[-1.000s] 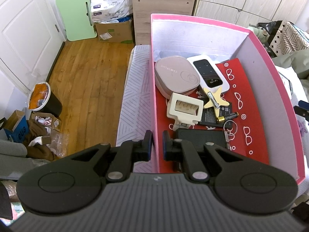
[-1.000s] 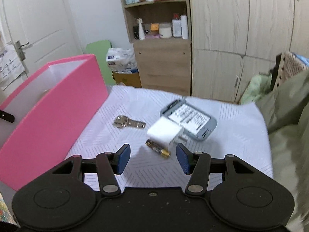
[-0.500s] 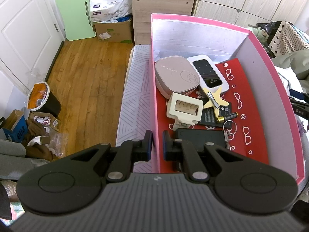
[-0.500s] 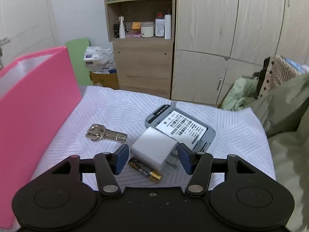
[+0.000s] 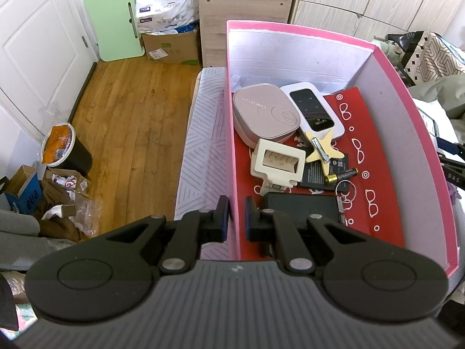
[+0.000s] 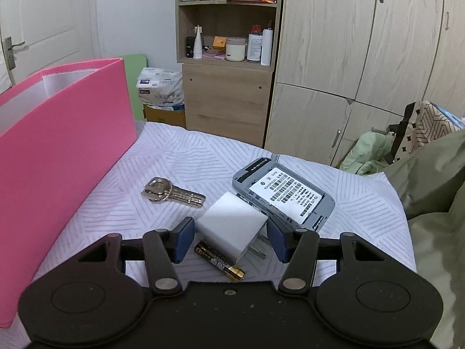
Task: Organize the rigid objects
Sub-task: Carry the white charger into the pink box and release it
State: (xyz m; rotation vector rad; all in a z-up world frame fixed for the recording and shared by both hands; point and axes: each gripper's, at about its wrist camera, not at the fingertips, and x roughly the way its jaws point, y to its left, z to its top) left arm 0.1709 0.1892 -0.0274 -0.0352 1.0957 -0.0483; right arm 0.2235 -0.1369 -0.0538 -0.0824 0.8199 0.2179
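Observation:
My left gripper (image 5: 236, 219) is shut on the left wall of the pink box (image 5: 305, 33), one finger on each side. Inside lie a pinkish case (image 5: 263, 113), a white wifi router (image 5: 315, 112), a cream clip (image 5: 277, 164), a star clip (image 5: 322, 148), a battery (image 5: 341, 175) and a black slab (image 5: 302, 205). My right gripper (image 6: 231, 241) is open low over the bed, with a white charger (image 6: 232, 224) between its fingers and small gaps at the pads. A second battery (image 6: 219, 263) lies just under it. Keys (image 6: 170, 193) and a grey device back (image 6: 286, 195) lie beyond.
The pink box (image 6: 58, 145) stands to the left in the right wrist view. A wardrobe (image 6: 363, 58) and a shelf unit (image 6: 226, 58) lie behind the bed, and green bedding (image 6: 436, 197) is piled at right. A bin (image 5: 62, 148) and clutter sit on the wooden floor.
My right gripper has come forward and down, so the charger now lies between its fingers instead of ahead of them. The left gripper and the box have not moved.

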